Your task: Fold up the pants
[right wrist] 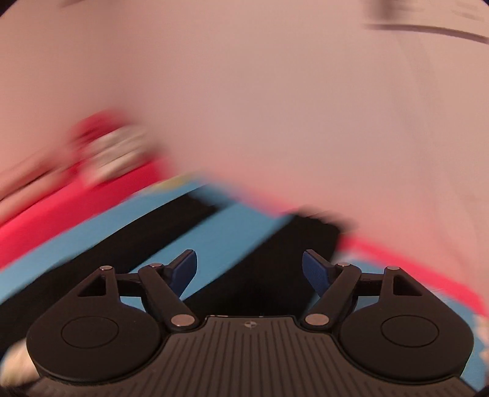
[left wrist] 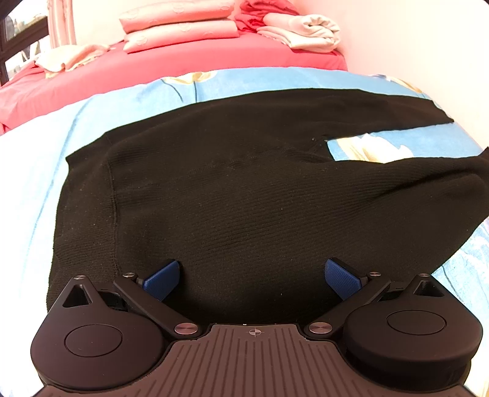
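Note:
Black knit pants [left wrist: 244,189] lie spread flat on a light blue floral sheet [left wrist: 128,103], waistband at the left, the two legs running off to the right. My left gripper [left wrist: 252,276] is open and empty, low over the near edge of the pants by the waist. In the blurred right wrist view, my right gripper [right wrist: 249,270] is open and empty above the two pant legs [right wrist: 269,253], with a strip of blue sheet [right wrist: 214,238] between them.
Beyond the blue sheet is a red bed cover [left wrist: 171,64] with stacked pink pillows [left wrist: 180,26] and folded pale blankets [left wrist: 305,30]. A pale wall [right wrist: 275,107] runs along the right side. A window [left wrist: 18,39] is at the far left.

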The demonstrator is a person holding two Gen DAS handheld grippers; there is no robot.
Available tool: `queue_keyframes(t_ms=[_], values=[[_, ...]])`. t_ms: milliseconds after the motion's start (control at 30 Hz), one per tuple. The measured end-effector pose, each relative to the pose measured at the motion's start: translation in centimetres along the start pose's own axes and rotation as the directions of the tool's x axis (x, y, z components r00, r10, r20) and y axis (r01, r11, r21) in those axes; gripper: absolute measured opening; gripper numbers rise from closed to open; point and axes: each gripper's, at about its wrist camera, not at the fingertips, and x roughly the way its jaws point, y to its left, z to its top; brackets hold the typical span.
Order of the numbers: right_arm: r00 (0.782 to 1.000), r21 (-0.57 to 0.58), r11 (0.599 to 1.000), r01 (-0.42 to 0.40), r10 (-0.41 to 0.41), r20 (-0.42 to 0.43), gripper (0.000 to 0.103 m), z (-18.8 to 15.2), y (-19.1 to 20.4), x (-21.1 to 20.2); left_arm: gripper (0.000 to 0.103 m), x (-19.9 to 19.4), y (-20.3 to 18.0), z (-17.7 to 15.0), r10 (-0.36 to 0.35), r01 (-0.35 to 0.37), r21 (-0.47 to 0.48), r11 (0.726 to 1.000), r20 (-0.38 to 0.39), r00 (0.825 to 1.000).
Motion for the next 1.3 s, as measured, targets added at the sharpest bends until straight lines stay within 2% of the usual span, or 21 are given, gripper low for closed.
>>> queue_keyframes(t_ms=[33,100,133,200,267,300,333,400,500,533,600,667,733,833,900,933,1000,1100,1133,1233,1300], values=[[0.994,-0.049,0.993,-0.103,0.101,-0.045,0.080,-0.8,1.3,-0.8,0.103,0.0,0.0,0.0,0.000,0.000,0.000,1.000,0.001,1.000],[0.957,-0.166,0.947,-0.276,0.254,-0.141,0.078,-3.0,4.5,-2.1,0.103,0.0,0.0,0.0,0.001,-0.001,0.001,1.000,0.002,1.000],[0.948,-0.232,0.923,-0.307,0.276,-0.157,0.078,-3.9,6.3,-2.3,0.103,0.0,0.0,-0.1,0.001,-0.001,0.000,1.000,0.003,1.000],[0.946,-0.366,0.873,-0.323,0.285,-0.155,0.067,-5.7,8.8,-2.4,0.103,0.0,0.0,-0.2,0.000,0.000,-0.002,1.000,0.007,1.000],[0.941,-0.435,0.836,-0.333,0.269,-0.203,0.022,-7.1,10.1,-1.3,0.103,-0.1,0.0,-0.3,-0.002,0.002,-0.002,1.000,0.012,1.000],[0.932,-0.437,0.832,-0.342,0.243,-0.269,0.021,-7.7,10.3,-0.3,0.103,-0.2,0.1,-0.4,-0.005,0.005,-0.003,1.000,0.013,1.000],[0.931,-0.446,0.827,-0.342,0.236,-0.277,0.021,-7.9,9.8,0.5,0.103,-0.3,0.2,-0.4,-0.008,0.008,-0.003,1.000,0.013,1.000],[0.929,-0.492,0.801,-0.342,0.207,-0.308,0.021,-8.0,9.5,-0.4,0.103,-0.4,0.5,-0.4,-0.019,0.019,-0.001,1.000,0.013,1.000],[0.902,-0.470,0.799,-0.376,0.198,-0.384,0.029,-7.8,8.2,-1.3,0.103,-0.5,0.5,-0.3,-0.021,0.021,0.005,1.000,0.004,1.000],[0.900,-0.450,0.813,-0.370,0.194,-0.391,0.034,-7.4,7.8,-1.7,0.103,-0.4,0.4,-0.1,-0.018,0.018,0.005,1.000,-0.003,1.000],[0.913,-0.383,0.856,-0.347,0.216,-0.345,0.041,-6.0,7.0,-2.3,0.103,-0.5,0.3,0.2,-0.013,0.013,-0.001,1.000,-0.018,1.000],[0.932,-0.310,0.897,-0.316,0.233,-0.277,0.058,-5.2,6.5,-1.8,0.103,-0.7,0.3,0.7,-0.026,0.026,-0.016,1.000,-0.033,0.999],[0.941,-0.284,0.913,-0.292,0.221,-0.256,0.057,-5.0,6.9,-0.8,0.103,-1.1,0.4,1.2,-0.059,0.058,-0.033,0.998,-0.031,0.998],[0.940,-0.303,0.907,-0.292,0.214,-0.267,0.059,-5.9,8.2,0.8,0.103,-1.4,0.1,2.2,-0.094,0.093,-0.043,0.995,-0.015,0.995],[0.912,-0.327,0.888,-0.323,0.200,-0.358,0.059,-7.0,8.7,1.5,0.103,-0.9,-0.4,2.7,-0.090,0.090,-0.036,0.995,-0.016,0.996],[0.921,-0.374,0.871,-0.320,0.193,-0.338,0.059,-7.6,8.9,0.8,0.103,-0.4,-0.6,2.9,-0.092,0.091,-0.031,0.995,-0.025,0.995],[0.918,-0.415,0.851,-0.322,0.174,-0.355,0.058,-7.9,8.8,-0.1,0.103,0.7,-0.9,2.9,-0.082,0.082,-0.019,0.996,-0.051,0.995],[0.883,-0.338,0.869,-0.362,0.203,-0.423,0.062,-6.6,7.3,-0.6,0.103,1.1,-1.8,2.3,-0.037,0.038,0.056,0.998,-0.032,0.999],[0.887,-0.312,0.881,-0.356,0.213,-0.411,0.064,-5.7,6.7,-0.5,0.103,1.0,-2.0,2.1,-0.031,0.032,0.066,0.997,-0.023,0.999],[0.950,-0.283,0.930,-0.236,0.159,-0.270,0.080,-4.0,5.5,-0.7,0.103,0.8,-1.7,1.8,-0.038,0.038,0.057,0.998,-0.014,0.999],[0.973,-0.246,0.957,-0.154,0.105,-0.204,0.081,-3.3,4.7,0.6,0.103,0.7,-1.5,1.7,-0.037,0.038,0.056,0.998,-0.016,0.999]])
